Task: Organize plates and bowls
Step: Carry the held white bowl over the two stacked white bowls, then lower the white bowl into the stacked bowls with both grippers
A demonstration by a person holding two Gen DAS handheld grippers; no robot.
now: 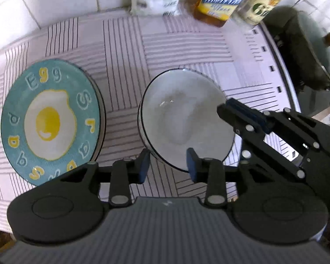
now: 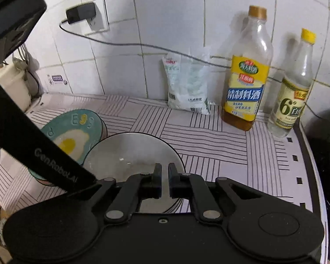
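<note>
White bowl (image 1: 187,121) with a dark rim sits mid tabletop (image 1: 125,44), just right of the teal egg plate (image 1: 50,118), which seems to rest on other dishes. Left hand-held gripper (image 1: 168,167) open, fingers astride the bowl's near rim, contact unclear. Right hand-held gripper (image 2: 163,181) nearly shut over the bowl's right rim; can't tell if it pinches it. Likely step: lift bowl for stacking. Pinch the rim squarely, keep level, avoid knocking the plate.
</note>
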